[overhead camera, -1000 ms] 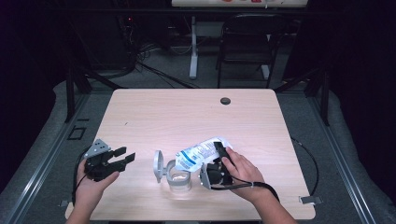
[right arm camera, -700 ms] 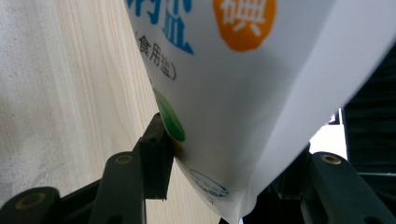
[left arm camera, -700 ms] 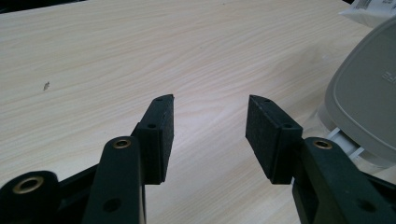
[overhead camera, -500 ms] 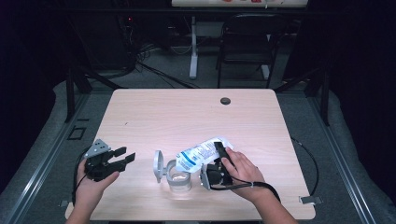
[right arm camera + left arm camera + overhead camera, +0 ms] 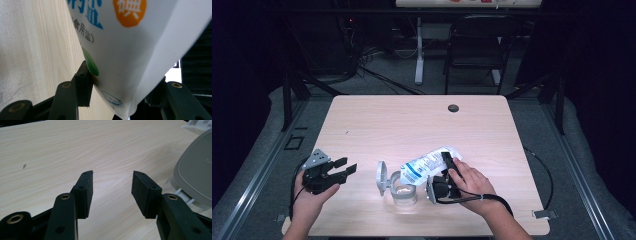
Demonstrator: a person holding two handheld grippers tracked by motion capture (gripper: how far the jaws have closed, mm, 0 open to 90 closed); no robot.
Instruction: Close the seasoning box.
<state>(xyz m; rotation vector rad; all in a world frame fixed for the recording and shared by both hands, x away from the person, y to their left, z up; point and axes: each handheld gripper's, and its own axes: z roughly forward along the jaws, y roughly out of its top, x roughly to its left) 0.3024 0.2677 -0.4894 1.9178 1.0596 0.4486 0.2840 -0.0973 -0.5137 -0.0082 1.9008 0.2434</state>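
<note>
A white bag of salt [image 5: 428,163] with blue print is tilted over a clear jar [image 5: 404,193], whose grey lid [image 5: 382,177] hangs open at its left. My right gripper [image 5: 447,172] is shut on the bag; in the right gripper view the bag [image 5: 130,45] bulges between both jaws, its orange and green marks up close. My left gripper [image 5: 343,168] rests at the table's front left, open with nothing between its fingertips [image 5: 86,187]. In the left gripper view the grey lid [image 5: 195,177] stands at the right edge.
The wooden table [image 5: 412,125] has a dark round cable hole [image 5: 453,108] near its far edge. A cable trails from my right hand over the table's right side. A chair and stand legs are on the floor beyond.
</note>
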